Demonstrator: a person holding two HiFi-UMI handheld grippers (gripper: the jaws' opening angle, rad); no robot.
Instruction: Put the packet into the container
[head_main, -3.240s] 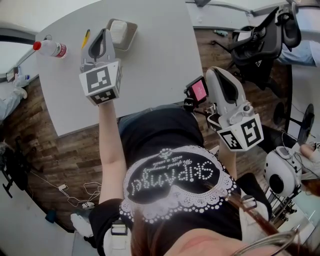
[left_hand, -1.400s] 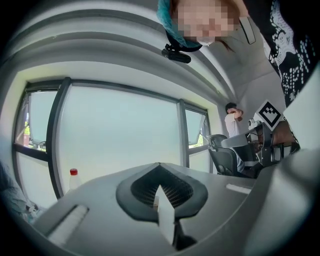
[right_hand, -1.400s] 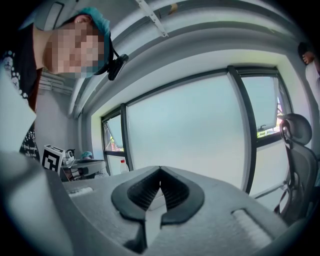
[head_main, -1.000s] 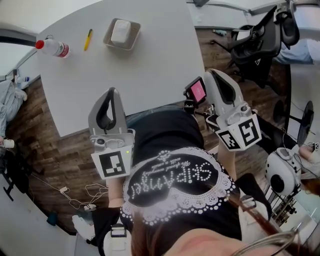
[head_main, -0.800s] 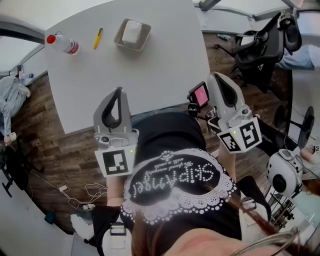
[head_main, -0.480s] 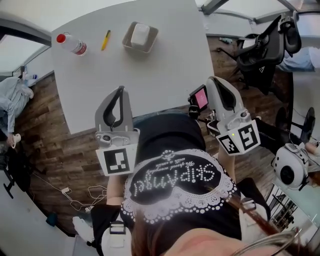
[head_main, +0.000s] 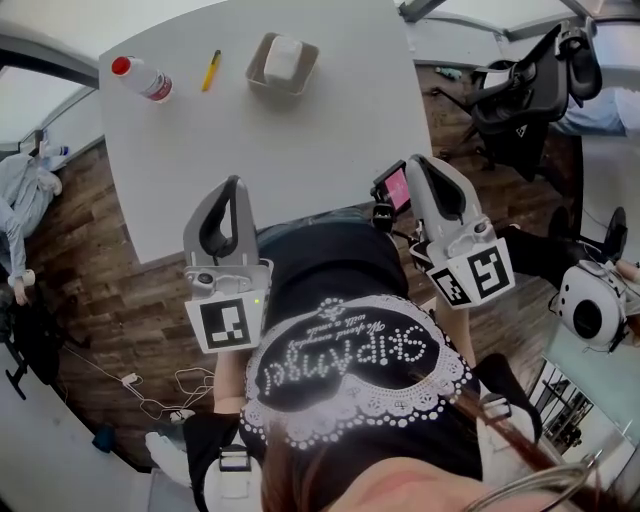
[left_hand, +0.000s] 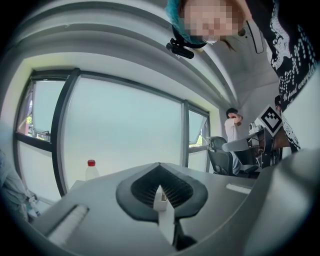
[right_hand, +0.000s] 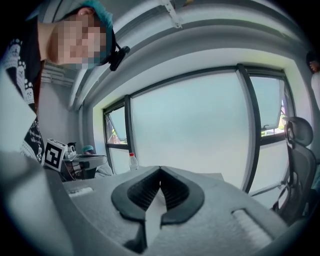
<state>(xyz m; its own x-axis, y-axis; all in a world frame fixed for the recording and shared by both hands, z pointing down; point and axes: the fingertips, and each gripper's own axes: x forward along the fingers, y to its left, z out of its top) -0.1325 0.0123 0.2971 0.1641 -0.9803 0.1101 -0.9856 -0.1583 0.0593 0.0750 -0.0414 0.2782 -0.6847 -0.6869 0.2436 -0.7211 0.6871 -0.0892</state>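
Note:
A white packet (head_main: 284, 57) lies inside the grey container (head_main: 263, 73) at the far side of the white table (head_main: 300, 150). My left gripper (head_main: 233, 181) is held over the table's near edge, far short of the container, shut with nothing in it. In the left gripper view its jaws (left_hand: 159, 166) meet at the tip. My right gripper (head_main: 416, 162) hangs off the table's near right corner, jaws together and holding nothing; the right gripper view shows its tips (right_hand: 160, 169) closed above the tabletop.
A clear bottle with a red cap (head_main: 141, 78) and a yellow pen (head_main: 211, 69) lie left of the container. A small device with a pink screen (head_main: 394, 186) sits at the person's waist. Office chairs (head_main: 520, 80) stand to the right, other people at the room's edges.
The left gripper, which was beside the container, has drawn back to the table's near edge. Over the last second both grippers barely shift. The packet stays in the container.

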